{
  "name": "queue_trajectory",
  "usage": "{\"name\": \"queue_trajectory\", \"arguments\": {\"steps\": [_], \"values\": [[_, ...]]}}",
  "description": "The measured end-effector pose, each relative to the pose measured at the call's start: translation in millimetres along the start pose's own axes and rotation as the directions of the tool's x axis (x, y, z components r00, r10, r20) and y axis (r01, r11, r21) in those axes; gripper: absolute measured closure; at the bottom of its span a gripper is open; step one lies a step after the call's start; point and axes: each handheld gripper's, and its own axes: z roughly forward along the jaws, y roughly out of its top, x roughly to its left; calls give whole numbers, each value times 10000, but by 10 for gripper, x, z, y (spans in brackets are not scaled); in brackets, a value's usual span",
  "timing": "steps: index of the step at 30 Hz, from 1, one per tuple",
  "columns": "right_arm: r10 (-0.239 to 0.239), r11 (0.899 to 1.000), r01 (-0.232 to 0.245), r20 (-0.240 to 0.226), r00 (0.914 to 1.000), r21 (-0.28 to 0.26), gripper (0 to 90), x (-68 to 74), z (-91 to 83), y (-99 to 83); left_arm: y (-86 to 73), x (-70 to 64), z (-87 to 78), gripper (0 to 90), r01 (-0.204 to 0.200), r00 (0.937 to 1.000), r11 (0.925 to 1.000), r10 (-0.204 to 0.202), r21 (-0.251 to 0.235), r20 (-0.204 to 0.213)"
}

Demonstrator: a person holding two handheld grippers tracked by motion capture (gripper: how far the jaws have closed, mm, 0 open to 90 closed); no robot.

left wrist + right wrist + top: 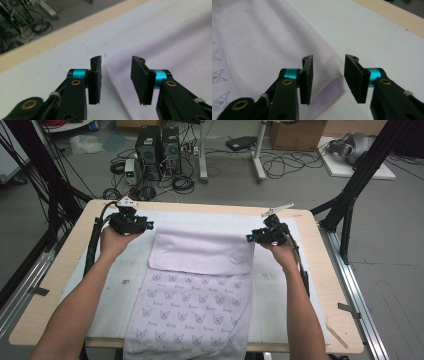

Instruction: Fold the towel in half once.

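Both tongs we log as released: left gripper at upper left of the high view, right gripper at upper right, jaws parted over the far corners of the lilac cloth (far end folded back), which lies mid-frame on our white mat, draping over the near table edge.

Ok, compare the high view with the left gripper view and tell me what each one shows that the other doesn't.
High view alone: the cloth's cat-face print, its far end folded back toward the person, the right gripper at the fold's right edge, both forearms, and computers on the floor. Left gripper view alone: the left gripper with its jaws apart, astride the fold's corner without pinching it. Both: the pale cloth, the white mat and the table's wooden edge.
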Motion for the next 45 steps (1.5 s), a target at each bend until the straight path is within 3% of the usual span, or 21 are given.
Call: {"name": "queue_trajectory", "arguments": {"steps": [4,8,14,18,22,25,28,31,34,38,45], "values": [[51,10000,-49,-310,9995,44,543,127,77,-190,-247,-53,8,582,-94,9990,9998,87,165,428],[-170,9998,178,-780,9968,105,538,285,117,-321,-398,-189,-7,583,-483,9918,9988,475,38,1190],[-482,9977,543,-1392,9891,398,523,508,174,-500,-607,-374,-25,575,-918,9697,9958,901,-33,2272],[-468,9981,528,-1705,9843,306,507,600,166,-622,-764,-413,-8,550,-927,9527,9953,804,283,2930],[-449,9966,576,-1967,9794,594,477,663,142,-706,-852,-419,18,551,-999,9557,9936,811,526,2829],[-568,9941,744,-2050,9771,792,480,718,114,-724,-874,-432,35,623,-1040,9629,9932,874,523,2553],[-825,9921,974,-1737,9813,794,536,776,124,-777,-872,-450,41,728,-1258,9677,9906,1105,543,2265],[-917,9934,1003,-1387,9861,566,711,772,109,-828,-864,-468,28,835,-1436,9696,9879,1286,586,2082],[-911,9940,987,-1410,9858,481,821,744,81,-830,-853,-479,9,858,-1485,9707,9874,1351,540,1986],[-1062,9934,1111,-1375,9848,280,856,755,46,-807,-828,-462,-35,862,-1296,9724,9910,1205,333,1997],[-951,9937,862,-1326,9866,-713,863,728,-116,-751,-757,-430,-205,864,-950,9763,9951,984,-268,1927]]}}
